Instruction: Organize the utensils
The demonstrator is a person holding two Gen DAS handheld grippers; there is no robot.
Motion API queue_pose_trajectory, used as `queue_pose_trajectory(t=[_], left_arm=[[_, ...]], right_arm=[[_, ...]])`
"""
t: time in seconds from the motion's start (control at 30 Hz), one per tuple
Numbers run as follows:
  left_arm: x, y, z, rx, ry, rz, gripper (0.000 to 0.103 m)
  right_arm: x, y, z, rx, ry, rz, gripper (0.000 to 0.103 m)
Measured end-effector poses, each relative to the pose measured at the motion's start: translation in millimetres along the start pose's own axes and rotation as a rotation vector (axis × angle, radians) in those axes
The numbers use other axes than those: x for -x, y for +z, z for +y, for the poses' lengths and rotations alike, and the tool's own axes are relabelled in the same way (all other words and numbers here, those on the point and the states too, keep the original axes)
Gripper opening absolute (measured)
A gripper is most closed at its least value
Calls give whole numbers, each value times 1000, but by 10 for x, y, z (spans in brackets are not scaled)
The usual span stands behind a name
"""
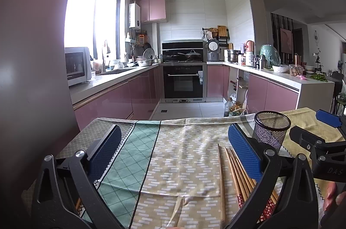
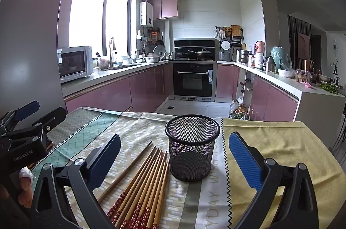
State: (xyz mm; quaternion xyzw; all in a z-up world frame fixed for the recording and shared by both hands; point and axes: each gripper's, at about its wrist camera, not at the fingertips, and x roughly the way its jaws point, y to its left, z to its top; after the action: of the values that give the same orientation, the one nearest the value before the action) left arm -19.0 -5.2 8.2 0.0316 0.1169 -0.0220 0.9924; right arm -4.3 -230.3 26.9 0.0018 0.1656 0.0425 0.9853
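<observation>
- Nearest the lens: right tongs [image 2: 174, 160], blue-padded, spread as wide as they go, gripping nothing, straddling both the basket and the chopstick tips.
- Left tongs [image 1: 173, 151] likewise fully spread and empty, hovering left of the basket above bare cloth.
- Landmark: black wire-mesh cylindrical basket [image 2: 192, 146], upright on the cloth, apparently holding nothing.
- Just left of the basket: bundle of brown wooden chopsticks with red flowered ends [image 2: 142, 185], lying flat, roughly parallel, one stick splayed off further left; none touching the tongs.
- Progress, by judgement: nothing sorted yet; no stick in the basket, whole bundle left to lift and drop in.
- Under the basket: counter draped in a patchwork cloth of beige dashes, green lattice and yellow panel [image 2: 281, 142], slightly rumpled.
- Beyond the basket: kitchen with pink cabinet fronts [image 2: 147, 86], black built-in oven [image 2: 193, 80], microwave [image 2: 74, 62] far left by a bright window [image 2: 97, 14], cluttered worktop to the right.
</observation>
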Motion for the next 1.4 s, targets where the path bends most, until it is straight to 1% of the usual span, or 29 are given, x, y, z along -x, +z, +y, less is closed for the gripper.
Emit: queue_pose_trajectory(t=[1.4], left_arm=[[4,13,-15,7,1,0,97]], right_arm=[[9,-15,-26,-7,-1,-3,97]])
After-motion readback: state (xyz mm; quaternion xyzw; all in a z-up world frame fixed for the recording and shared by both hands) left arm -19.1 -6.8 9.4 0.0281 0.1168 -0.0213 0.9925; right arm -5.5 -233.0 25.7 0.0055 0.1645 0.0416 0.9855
